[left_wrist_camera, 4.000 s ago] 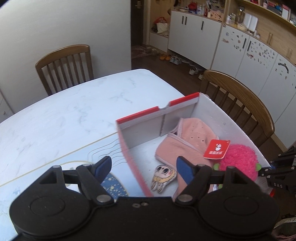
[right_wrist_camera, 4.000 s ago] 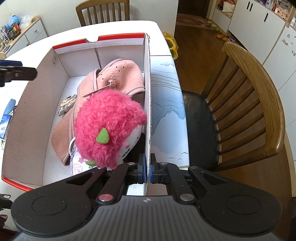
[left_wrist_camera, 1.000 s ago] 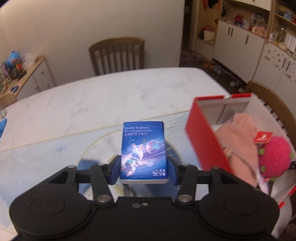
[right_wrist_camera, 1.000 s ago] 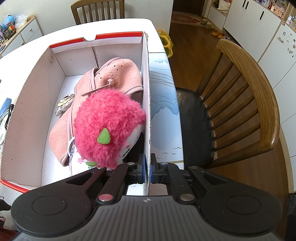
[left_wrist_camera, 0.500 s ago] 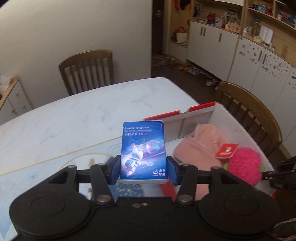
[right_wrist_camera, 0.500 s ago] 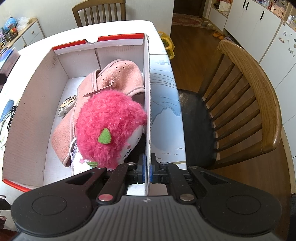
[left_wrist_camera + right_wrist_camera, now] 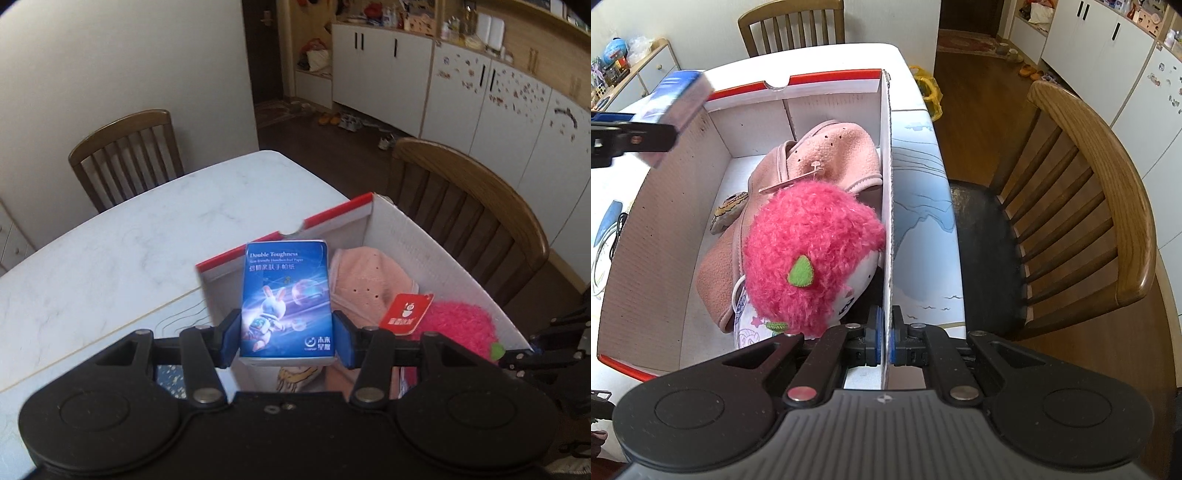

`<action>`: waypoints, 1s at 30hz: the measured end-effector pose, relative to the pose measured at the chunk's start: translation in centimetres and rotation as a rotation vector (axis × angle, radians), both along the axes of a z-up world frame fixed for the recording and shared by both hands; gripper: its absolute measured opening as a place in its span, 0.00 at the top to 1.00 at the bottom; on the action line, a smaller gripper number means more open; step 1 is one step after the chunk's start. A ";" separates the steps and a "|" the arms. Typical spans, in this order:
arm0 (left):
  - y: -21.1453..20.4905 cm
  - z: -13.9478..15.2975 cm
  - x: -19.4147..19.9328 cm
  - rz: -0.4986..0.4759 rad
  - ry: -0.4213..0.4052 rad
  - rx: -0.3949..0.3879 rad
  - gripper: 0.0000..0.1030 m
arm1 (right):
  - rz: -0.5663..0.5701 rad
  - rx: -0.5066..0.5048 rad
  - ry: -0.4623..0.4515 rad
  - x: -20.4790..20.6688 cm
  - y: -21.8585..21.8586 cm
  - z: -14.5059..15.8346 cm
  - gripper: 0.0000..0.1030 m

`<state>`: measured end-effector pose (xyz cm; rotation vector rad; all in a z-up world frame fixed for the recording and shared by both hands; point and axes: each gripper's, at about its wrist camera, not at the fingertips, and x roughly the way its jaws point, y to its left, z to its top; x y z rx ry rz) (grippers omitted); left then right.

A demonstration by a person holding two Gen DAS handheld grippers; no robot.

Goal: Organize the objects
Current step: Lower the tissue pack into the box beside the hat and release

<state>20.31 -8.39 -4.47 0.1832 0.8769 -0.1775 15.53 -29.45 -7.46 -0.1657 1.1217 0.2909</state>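
My left gripper [image 7: 287, 341] is shut on a blue tissue pack [image 7: 286, 301] and holds it above the left side of the white cardboard box [image 7: 424, 236]. The pack also shows at the box's left wall in the right wrist view [image 7: 674, 103]. My right gripper [image 7: 885, 341] is shut on the box's right wall [image 7: 886, 184]. Inside the box lie a pink hat [image 7: 827, 155], a pink-haired plush doll [image 7: 809, 254] with a red tag [image 7: 405, 309], and a small cartoon charm [image 7: 728, 210].
The box sits on a white marble table [image 7: 129, 240] with a blue printed mat [image 7: 923, 229]. Wooden chairs stand at the far end [image 7: 125, 155] and right side [image 7: 1089, 206]. A cable [image 7: 605, 243] lies left of the box.
My left gripper picked up the tissue pack from the table and carried it right, over the box's left side. My right gripper has kept its hold on the box wall.
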 end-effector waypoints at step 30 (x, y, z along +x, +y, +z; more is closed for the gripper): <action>-3.6 -7.7 6.2 -0.028 0.229 0.122 0.53 | 0.020 0.014 0.001 0.1 -0.3 0.0 0.96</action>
